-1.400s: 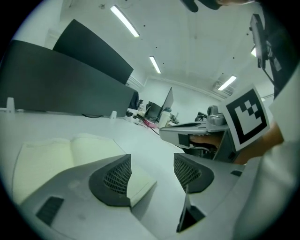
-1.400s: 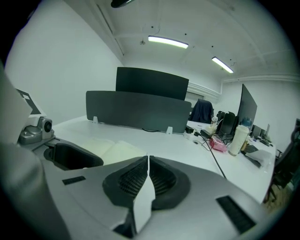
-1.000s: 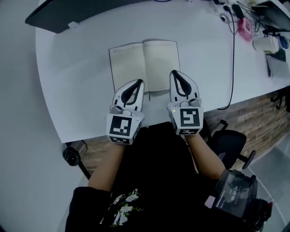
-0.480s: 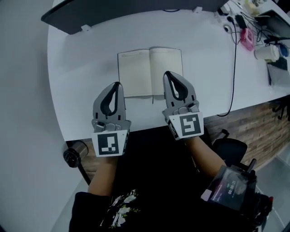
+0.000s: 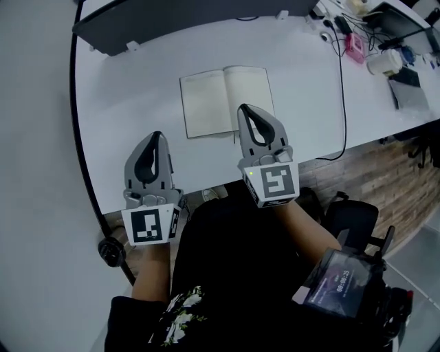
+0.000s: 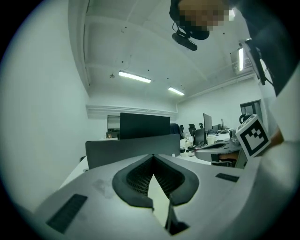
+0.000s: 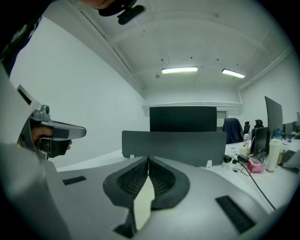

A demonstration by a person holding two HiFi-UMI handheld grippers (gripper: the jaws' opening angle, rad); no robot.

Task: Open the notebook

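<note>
The notebook (image 5: 227, 100) is lying open on the white desk (image 5: 130, 96) by a grey divider (image 5: 158, 17), while the left gripper (image 5: 157, 135) and right gripper (image 5: 245, 108) are hovering closed, empty.

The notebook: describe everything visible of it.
The notebook lies open and flat on the white table, showing two pale, paper-like pages split by a centre fold, with a slim darker edge around them. It sits slightly askew to the table's near edge. In the head view the tip of the right gripper overlaps its near right corner, but that gripper's jaws are shut on nothing. Only the table can be seen touching the notebook. Any print on the pages is too small to read.
</note>
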